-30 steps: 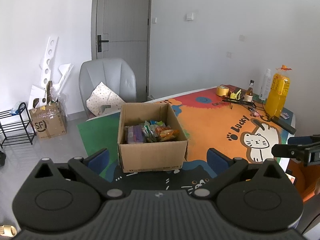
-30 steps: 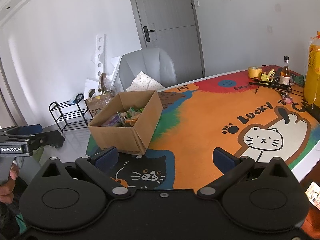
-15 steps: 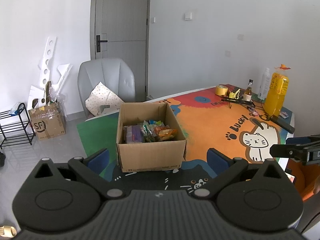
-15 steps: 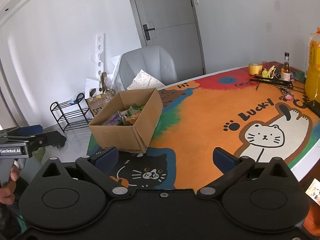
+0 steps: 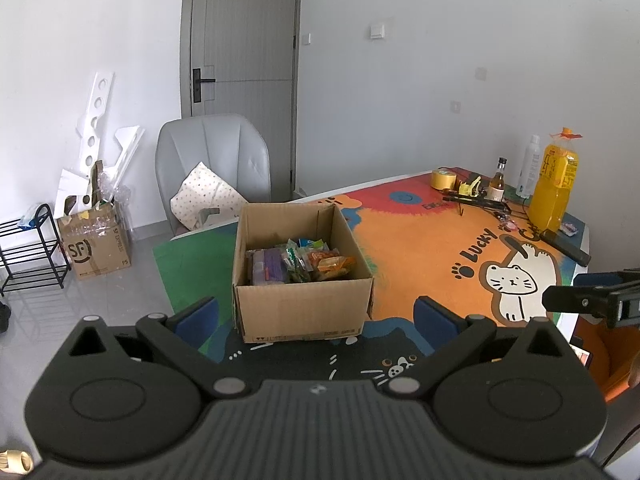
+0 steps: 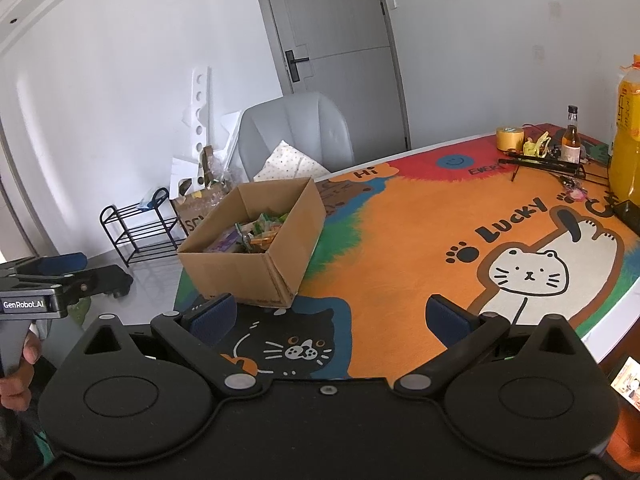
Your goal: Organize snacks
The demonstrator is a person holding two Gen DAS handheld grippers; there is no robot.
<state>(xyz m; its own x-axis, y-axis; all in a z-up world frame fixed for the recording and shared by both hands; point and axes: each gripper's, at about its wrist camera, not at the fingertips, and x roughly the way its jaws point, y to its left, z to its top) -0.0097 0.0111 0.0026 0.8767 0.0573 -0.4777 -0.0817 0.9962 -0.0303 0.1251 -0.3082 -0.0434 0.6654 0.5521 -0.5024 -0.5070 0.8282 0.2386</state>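
Observation:
An open cardboard box (image 5: pixel 300 304) (image 6: pixel 256 268) stands near the table's front left corner on a colourful cat mat (image 5: pixel 424 248) (image 6: pixel 420 240). Several snack packets (image 5: pixel 298 264) (image 6: pixel 252 234), purple, green and orange, lie inside it. My left gripper (image 5: pixel 316 320) hovers open just in front of the box, with nothing between its blue pads. My right gripper (image 6: pixel 332 320) is open and empty too, held over the mat's black cat to the right of the box. Each gripper shows at the edge of the other's view, the left one (image 6: pixel 48 276) held by a hand.
At the table's far right stand an orange juice bottle (image 5: pixel 554 184), a small brown bottle (image 5: pixel 498 180), a tape roll (image 5: pixel 444 179) and black tools. A grey chair (image 5: pixel 212 168) with a cushion sits behind the box. On the floor are a cardboard box (image 5: pixel 96 244) and a black rack (image 5: pixel 30 252).
Both grippers have pulled back and risen slightly, so the box sits a bit farther off. Their jaws stay open.

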